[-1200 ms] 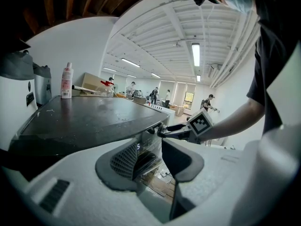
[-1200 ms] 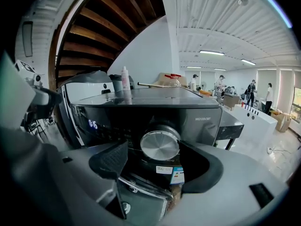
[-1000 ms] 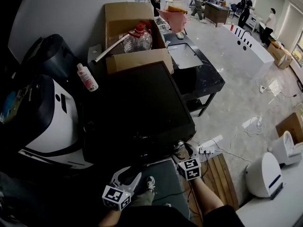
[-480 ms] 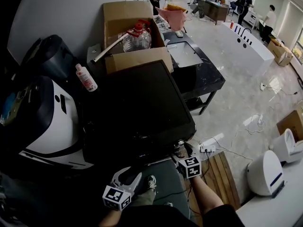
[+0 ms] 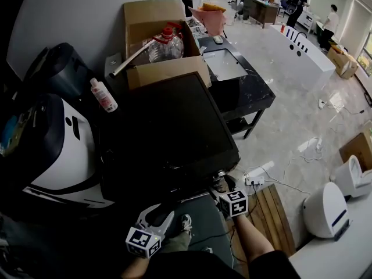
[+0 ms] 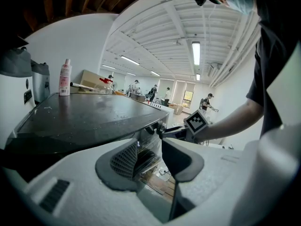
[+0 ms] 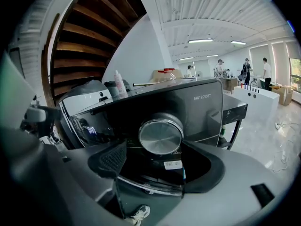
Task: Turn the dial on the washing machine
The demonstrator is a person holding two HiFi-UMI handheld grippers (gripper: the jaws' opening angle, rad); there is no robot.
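1. Head view: the dark-topped washing machine (image 5: 168, 127) filled the middle. A cardboard box (image 5: 165, 68) holding a clear jug (image 5: 165, 46) was at the top's back edge, and a small bottle (image 5: 103, 95) stood by its back left corner. The left hand-held gripper (image 5: 156, 215) was held low in front of the machine's front edge, apart from it. The right hand-held gripper (image 5: 221, 183) was up at the front right corner. A wooden pallet (image 5: 272, 214) lay on the floor to the right.
2. Left gripper view: the left hand-held gripper (image 6: 149, 155) had its jaws apart with nothing between them, only open air. It looked along the machine's front edge. The right hand-held gripper's marker cube (image 6: 196, 121) showed beyond, against the front right corner. The small bottle (image 6: 64, 77) was upright at the far left of the top.
3. Right gripper view: the right hand-held gripper (image 7: 157, 166) had its jaws spread wide. The round silver dial (image 7: 161, 136) sat on the machine's dark front panel, centred in the gap just past the jaw tips. Neither pad visibly touched it, so nothing was gripped.
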